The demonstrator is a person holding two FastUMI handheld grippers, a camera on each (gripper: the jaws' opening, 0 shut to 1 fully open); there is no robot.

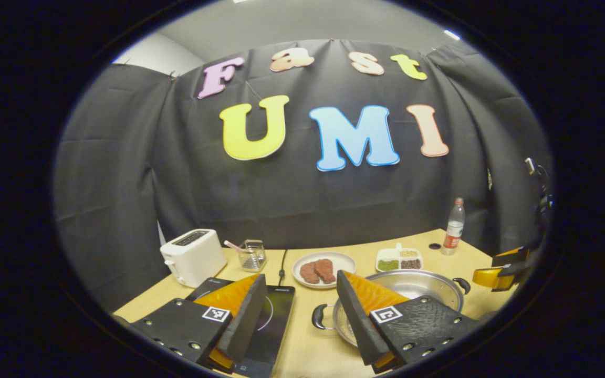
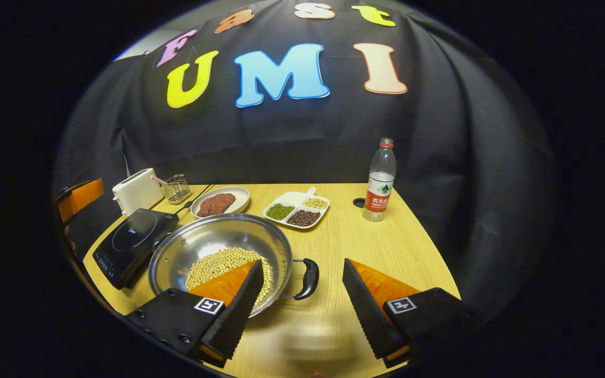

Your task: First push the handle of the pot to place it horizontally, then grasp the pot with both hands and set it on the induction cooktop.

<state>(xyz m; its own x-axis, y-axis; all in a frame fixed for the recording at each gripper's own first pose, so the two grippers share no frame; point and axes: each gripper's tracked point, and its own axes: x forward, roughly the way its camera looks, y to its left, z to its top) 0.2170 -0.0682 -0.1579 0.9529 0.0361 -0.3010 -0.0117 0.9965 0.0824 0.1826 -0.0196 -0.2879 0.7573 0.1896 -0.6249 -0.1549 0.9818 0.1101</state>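
A steel pot (image 2: 213, 242) holding yellow beans (image 2: 223, 262) stands on the wooden table, just right of the black induction cooktop (image 2: 129, 244). Its black right handle (image 2: 308, 278) lies between the spread fingers of my right gripper (image 2: 302, 307), which is open and touches nothing. In the left gripper view the pot (image 1: 418, 289) shows its left handle (image 1: 319, 316) between the fingers of my left gripper (image 1: 300, 315), also open, with the cooktop (image 1: 276, 315) under its left finger. The other gripper (image 1: 497, 273) appears at the far right edge.
Along the back of the table (image 2: 386, 247) stand a white toaster (image 1: 193, 257), a small glass container (image 1: 252, 254), a plate of meat (image 1: 323, 269), a divided dish of beans (image 1: 399, 260) and a water bottle (image 2: 379, 181) with a dark cap (image 2: 358, 202) beside it.
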